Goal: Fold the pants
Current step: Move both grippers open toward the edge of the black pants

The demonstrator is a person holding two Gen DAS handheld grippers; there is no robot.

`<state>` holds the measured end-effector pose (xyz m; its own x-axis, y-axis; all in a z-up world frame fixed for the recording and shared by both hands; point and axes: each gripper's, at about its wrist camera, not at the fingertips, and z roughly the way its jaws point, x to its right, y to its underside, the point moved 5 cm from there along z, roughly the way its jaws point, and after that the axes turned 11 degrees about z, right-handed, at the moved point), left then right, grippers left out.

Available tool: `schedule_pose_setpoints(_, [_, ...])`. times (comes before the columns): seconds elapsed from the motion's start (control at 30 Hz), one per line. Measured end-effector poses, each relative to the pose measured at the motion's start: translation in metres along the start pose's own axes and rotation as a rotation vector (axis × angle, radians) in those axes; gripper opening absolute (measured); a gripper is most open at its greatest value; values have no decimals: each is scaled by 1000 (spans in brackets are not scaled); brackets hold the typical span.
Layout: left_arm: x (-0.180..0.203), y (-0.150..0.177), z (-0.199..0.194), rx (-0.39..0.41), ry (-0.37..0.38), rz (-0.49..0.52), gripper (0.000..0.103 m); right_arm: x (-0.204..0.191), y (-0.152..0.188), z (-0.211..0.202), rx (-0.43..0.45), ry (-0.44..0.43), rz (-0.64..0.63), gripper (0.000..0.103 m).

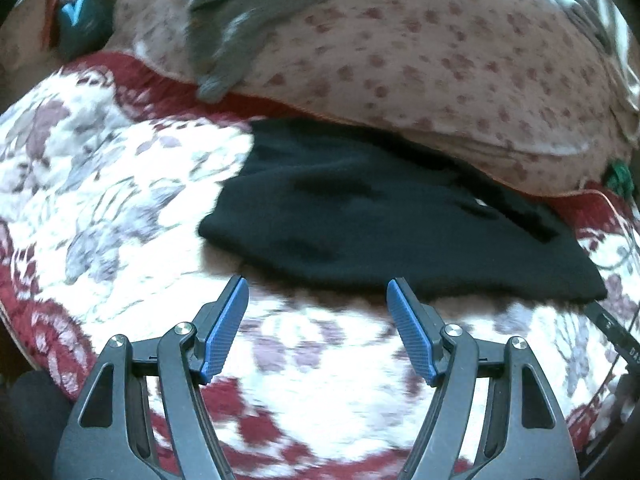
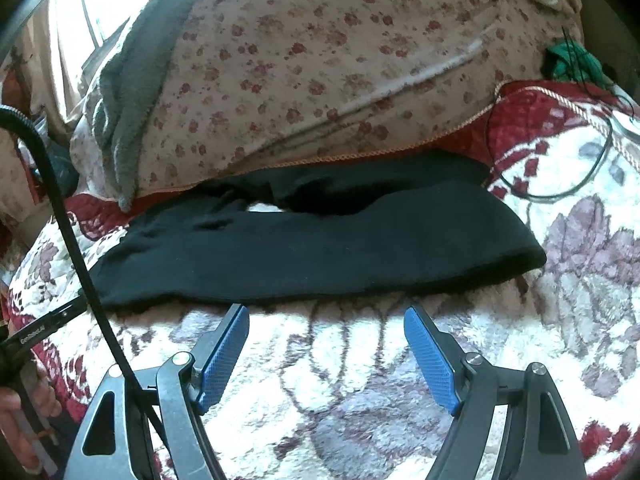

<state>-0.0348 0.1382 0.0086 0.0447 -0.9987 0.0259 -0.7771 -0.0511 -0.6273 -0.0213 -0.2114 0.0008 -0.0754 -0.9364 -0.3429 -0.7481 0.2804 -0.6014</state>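
Note:
The black pants (image 1: 380, 216) lie folded into a long flat band on a red and white floral bedspread (image 1: 120, 184). In the right wrist view the pants (image 2: 320, 252) stretch from left to right, with a gap between two layers at the far edge. My left gripper (image 1: 318, 286) is open and empty, its blue pads just short of the near edge of the pants. My right gripper (image 2: 326, 312) is open and empty, also just short of the near edge.
A pink flowered pillow (image 1: 420, 60) lies right behind the pants, with a grey cloth (image 1: 240, 8) draped on it. A black cable (image 2: 80, 240) crosses the left of the right wrist view. Thin wire loops (image 2: 560, 176) and a green item (image 2: 568, 60) lie at the right.

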Motion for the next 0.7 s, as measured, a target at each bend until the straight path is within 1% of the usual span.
schedule_pose_setpoints(0.1, [-19, 2, 8, -14, -10, -61, 72, 9, 0, 7, -26, -3, 32, 79])
schedule_pose_setpoints(0.17, [-24, 3, 13, -21, -3, -92, 72, 15, 0, 10, -34, 0, 47, 79])
schedule_pose_setpoints(0.33, [-30, 4, 34, -50, 43, -164, 72, 32, 0, 13, -39, 15, 80, 79])
schedule_pose_setpoints(0.37, [-30, 4, 36, -53, 45, -173, 72, 35, -1, 14, -41, 10, 90, 79])
schedule_pose_setpoints(0.47, [-29, -4, 40, -27, 40, -184, 72, 43, -4, 19, -44, -6, 118, 79])
schedule_pose_setpoints(0.57, [-24, -15, 49, -37, 57, -190, 72, 54, -10, 23, -40, -25, 165, 79])
schedule_pose_setpoints(0.7, [-15, -26, 59, -46, 42, -195, 73, 66, -21, 24, -27, -60, 220, 79])
